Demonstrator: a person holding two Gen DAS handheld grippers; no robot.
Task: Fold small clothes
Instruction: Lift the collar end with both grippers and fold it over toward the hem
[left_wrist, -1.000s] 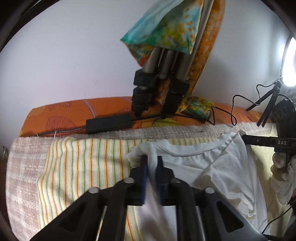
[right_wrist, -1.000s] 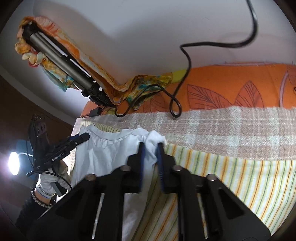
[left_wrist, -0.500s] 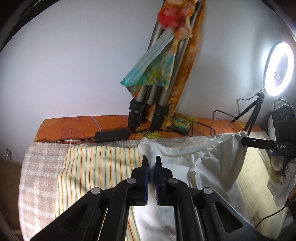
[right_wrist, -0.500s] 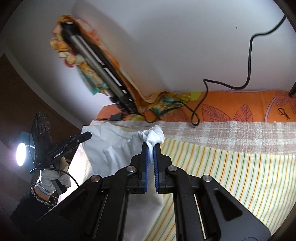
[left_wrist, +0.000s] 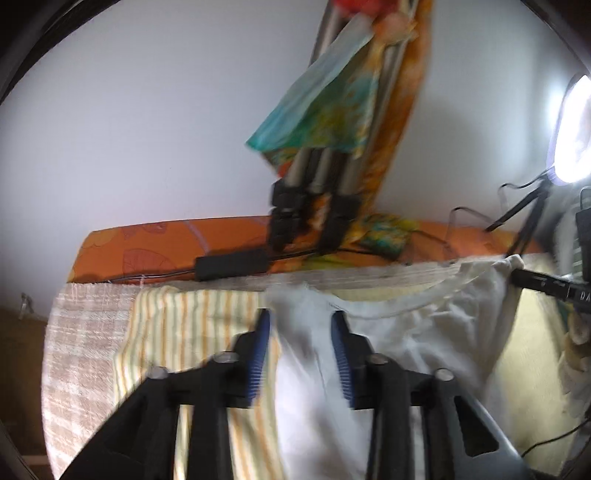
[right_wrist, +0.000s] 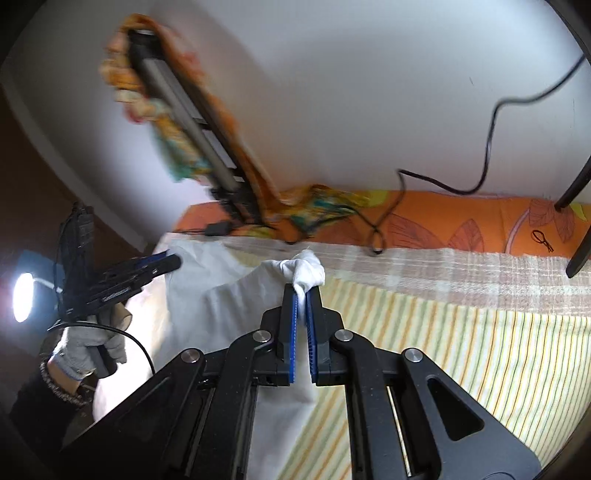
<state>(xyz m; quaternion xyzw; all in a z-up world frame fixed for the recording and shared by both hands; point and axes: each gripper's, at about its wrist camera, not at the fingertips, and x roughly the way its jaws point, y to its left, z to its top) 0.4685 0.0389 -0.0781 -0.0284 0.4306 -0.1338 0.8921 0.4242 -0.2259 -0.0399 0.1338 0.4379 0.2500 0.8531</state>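
A: Left wrist view first, biggest thing down. What fills it?

B: The bed (left_wrist: 177, 243), under an orange leaf-print sheet, with a checked cloth (left_wrist: 81, 347) over it and a yellow striped towel (left_wrist: 192, 325) on top of that. Against the white wall leans a folded tripod (left_wrist: 317, 173) draped in a floral scarf (left_wrist: 325, 110), and a ring light (left_wrist: 572, 129) glows at the right edge.

A: And the garment?

B: The white T-shirt (left_wrist: 424, 350) lies partly on the striped towel, its neckline toward the wall. One shoulder is between the blue pads of the left hand-held gripper (left_wrist: 301, 325). Its jaws are opening, and the pads stand clear of the cloth on both sides.

A: The other side?

B: In the right wrist view, the right hand-held gripper (right_wrist: 302, 295) is clamped nearly closed on the other shoulder, and a bunched white knot of the T-shirt (right_wrist: 207, 314) sticks out above its tips, lifted off the towel (right_wrist: 461, 350).

A: Smaller things?

B: A black power adapter (left_wrist: 231, 264) lies on the orange sheet by the tripod feet, and a black cable (right_wrist: 487, 140) trails down the wall. At the left of the right wrist view, a gloved hand (right_wrist: 88, 343) grips the left tool's handle, with a beaded bracelet (right_wrist: 59, 384) on the wrist.
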